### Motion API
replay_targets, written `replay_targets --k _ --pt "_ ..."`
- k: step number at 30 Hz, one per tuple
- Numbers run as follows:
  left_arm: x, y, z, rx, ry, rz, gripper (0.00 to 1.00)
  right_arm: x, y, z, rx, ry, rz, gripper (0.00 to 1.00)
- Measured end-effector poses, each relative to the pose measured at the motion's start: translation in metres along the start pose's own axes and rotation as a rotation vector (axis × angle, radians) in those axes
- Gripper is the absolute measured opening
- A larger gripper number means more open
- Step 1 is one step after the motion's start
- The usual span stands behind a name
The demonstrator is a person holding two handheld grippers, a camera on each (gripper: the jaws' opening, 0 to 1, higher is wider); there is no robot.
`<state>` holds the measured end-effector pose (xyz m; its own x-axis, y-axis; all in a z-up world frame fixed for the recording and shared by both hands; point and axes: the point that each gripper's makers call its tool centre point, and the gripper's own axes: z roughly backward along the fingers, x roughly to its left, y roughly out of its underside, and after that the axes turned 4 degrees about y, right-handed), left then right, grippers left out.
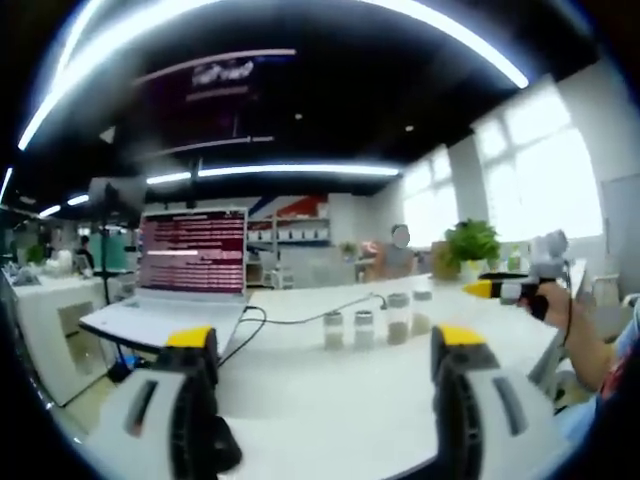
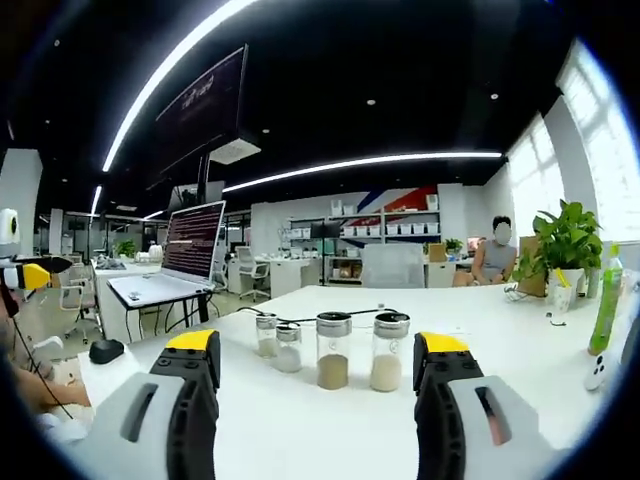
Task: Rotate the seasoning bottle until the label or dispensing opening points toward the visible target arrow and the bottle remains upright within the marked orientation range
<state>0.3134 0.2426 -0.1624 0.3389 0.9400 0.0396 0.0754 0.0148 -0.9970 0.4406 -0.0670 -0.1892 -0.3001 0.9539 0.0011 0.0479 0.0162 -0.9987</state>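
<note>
Four seasoning bottles (image 2: pixel 333 351) stand upright in a loose row on the white counter (image 2: pixel 500 340), two taller ones with brown and pale contents beside two shorter ones (image 2: pixel 277 341) (the left gripper view shows the same row (image 1: pixel 375 322), blurred). A black cable (image 2: pixel 300 318) runs behind them toward an open laptop (image 2: pixel 180 260) at the counter's far edge. The right tongs (image 2: pixel 318 362) are spread wide, nothing between the jaws, short of the bottles. The left tongs (image 1: pixel 325 352) are likewise spread and empty, well back from the row. A potted plant (image 2: pixel 565 245) and a green bottle (image 2: pixel 606 305) stand to one side; a seated person (image 2: pixel 494 258) is beyond.
</note>
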Motion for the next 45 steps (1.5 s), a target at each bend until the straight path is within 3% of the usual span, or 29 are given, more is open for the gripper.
replay_targets --k 6,19,30,35,45 --pt "0.001 -0.001 0.0 -0.012 0.0 0.011 0.93 -0.002 0.002 -0.01 -0.007 0.012 0.012 0.81" --pt "0.003 0.001 -0.001 -0.008 -0.001 0.015 0.93 0.013 0.014 -0.044 0.024 -0.102 0.046 0.79" --pt "0.008 0.002 -0.001 0.011 -0.015 -0.004 0.93 0.019 0.02 -0.077 0.03 -0.146 0.049 0.78" --pt "0.009 0.004 -0.003 0.015 -0.014 -0.001 0.93 0.017 0.025 -0.092 0.033 -0.179 0.048 0.72" --pt "0.009 0.007 -0.005 0.023 -0.011 0.001 0.93 0.003 0.032 -0.121 0.025 -0.131 0.069 0.61"
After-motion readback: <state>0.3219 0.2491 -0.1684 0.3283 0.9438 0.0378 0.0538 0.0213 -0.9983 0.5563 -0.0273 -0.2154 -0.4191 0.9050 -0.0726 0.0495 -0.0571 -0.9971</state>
